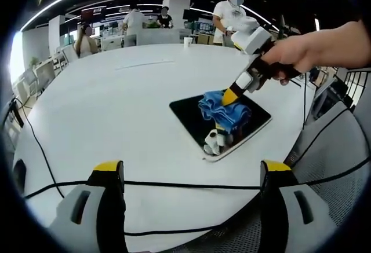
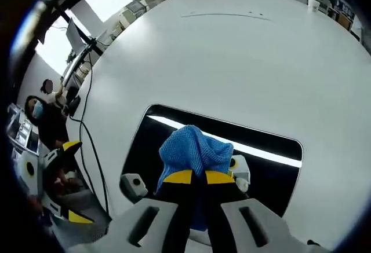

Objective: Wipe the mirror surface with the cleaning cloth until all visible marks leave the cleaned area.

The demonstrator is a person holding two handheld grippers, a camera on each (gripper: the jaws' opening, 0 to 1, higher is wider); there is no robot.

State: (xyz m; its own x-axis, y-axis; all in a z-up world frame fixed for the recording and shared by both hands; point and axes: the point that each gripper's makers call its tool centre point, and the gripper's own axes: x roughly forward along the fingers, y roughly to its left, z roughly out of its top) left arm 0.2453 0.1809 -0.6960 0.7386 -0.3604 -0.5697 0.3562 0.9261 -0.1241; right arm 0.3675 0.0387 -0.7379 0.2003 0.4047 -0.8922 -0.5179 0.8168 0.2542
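Here, the mirror (image 1: 191,117) lies flat on the white table (image 1: 104,102), right of centre in the left gripper view, a dark rectangle with a pale edge. The blue cloth (image 1: 226,111) sits bunched on its middle. The right gripper (image 1: 227,99) comes down from the upper right of that frame, held by a hand (image 1: 301,56), and its yellow-tipped jaws are pinched together on the cloth, pressing it onto the glass. The gripper's reflection shows in the mirror under the cloth.

In the right gripper view the mirror (image 2: 266,143) spans the lower middle of the frame, with a bright ceiling-light streak across it. The cloth (image 2: 194,149) is at centre, just above the right gripper (image 2: 197,176), whose jaws are closed tight with the fabric caught between them.

The left gripper (image 1: 191,169) rises from the bottom of its own frame with jaws spread wide and nothing between them, hovering over the table's near edge, well apart from the mirror. It also shows at the lower left of the right gripper view (image 2: 69,180). Black cables (image 1: 174,184) run across the table in front of it.

People stand and sit at the top of the left gripper view, far off.
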